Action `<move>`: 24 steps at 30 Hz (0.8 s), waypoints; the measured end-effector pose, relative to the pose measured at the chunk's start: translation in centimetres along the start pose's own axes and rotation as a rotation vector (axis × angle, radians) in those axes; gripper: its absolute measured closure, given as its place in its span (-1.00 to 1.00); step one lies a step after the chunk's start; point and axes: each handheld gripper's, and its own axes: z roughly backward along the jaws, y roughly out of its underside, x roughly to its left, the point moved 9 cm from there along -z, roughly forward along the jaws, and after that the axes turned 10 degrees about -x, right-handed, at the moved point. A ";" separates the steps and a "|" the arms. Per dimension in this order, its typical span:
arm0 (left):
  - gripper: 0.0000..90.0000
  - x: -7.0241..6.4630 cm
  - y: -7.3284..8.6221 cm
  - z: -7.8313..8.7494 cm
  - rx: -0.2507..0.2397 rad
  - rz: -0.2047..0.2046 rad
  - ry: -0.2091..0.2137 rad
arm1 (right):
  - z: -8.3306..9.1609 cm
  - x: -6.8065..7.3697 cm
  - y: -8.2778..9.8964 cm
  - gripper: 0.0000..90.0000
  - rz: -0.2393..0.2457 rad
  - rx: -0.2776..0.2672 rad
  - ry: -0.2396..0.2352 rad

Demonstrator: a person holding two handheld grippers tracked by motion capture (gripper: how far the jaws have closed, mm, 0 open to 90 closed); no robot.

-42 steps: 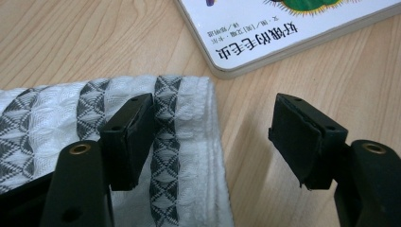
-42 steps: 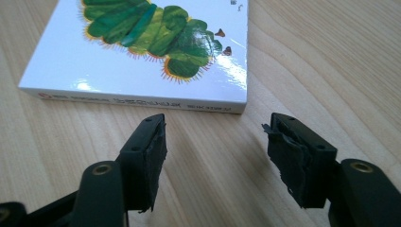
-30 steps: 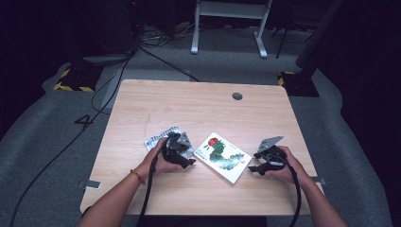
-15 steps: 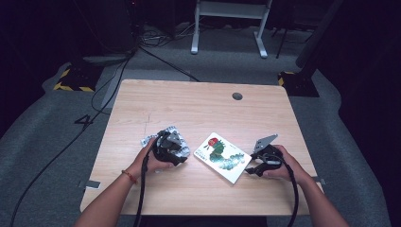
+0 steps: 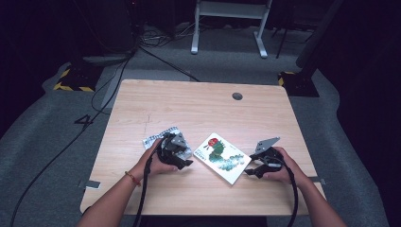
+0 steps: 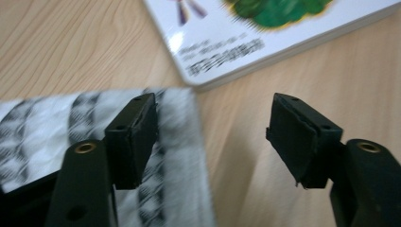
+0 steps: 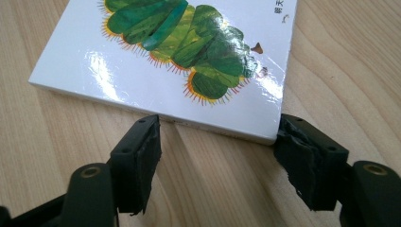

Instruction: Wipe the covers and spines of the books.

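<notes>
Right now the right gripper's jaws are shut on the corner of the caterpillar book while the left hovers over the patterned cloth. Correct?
Not quite. The right gripper is not shut on the caterpillar book: its jaws stand open just short of the book's near edge, and the right gripper view shows bare table between them. The rest holds: the left gripper hovers over the patterned cloth, open.

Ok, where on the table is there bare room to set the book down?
The far half of the table is bare, from the book and cloth up to the grommet hole. The near strip is crowded: left gripper, book, right gripper.
</notes>
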 end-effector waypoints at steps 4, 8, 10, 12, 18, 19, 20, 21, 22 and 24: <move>-0.22 -1.9 -0.5 -0.7 0.013 -0.047 0.042 | 0.0 0.1 0.1 -0.26 -0.007 -0.010 -0.005; -0.14 -1.2 0.0 -1.5 0.059 -0.009 0.014 | 0.1 0.2 0.1 -0.25 -0.007 -0.013 -0.009; -0.09 -0.5 0.3 -1.8 0.081 0.016 -0.010 | 0.1 0.2 0.1 -0.24 -0.007 -0.013 -0.007; -0.06 0.1 0.4 -1.9 0.085 0.029 -0.027 | 0.1 0.2 0.1 -0.24 -0.004 -0.013 -0.005; -0.04 1.0 0.6 -2.1 0.138 0.026 -0.056 | 0.0 0.1 0.0 -0.24 0.001 -0.008 -0.005; -0.04 1.2 0.5 -2.1 0.146 0.015 -0.057 | 0.0 0.1 0.0 -0.23 0.003 -0.007 -0.004; -0.02 1.3 0.4 -2.2 0.164 0.001 -0.051 | 0.0 0.2 0.0 -0.24 0.005 -0.005 -0.003; 0.01 1.3 0.4 -2.2 0.164 0.001 -0.051 | 0.0 0.2 0.0 -0.24 0.005 -0.005 -0.003; 0.01 1.4 0.3 -2.2 0.176 -0.011 -0.053 | 0.0 0.2 0.0 -0.24 0.007 -0.002 -0.004; 0.07 1.5 0.1 -2.3 0.204 -0.034 -0.044 | 0.0 0.1 0.0 -0.24 0.010 0.001 -0.003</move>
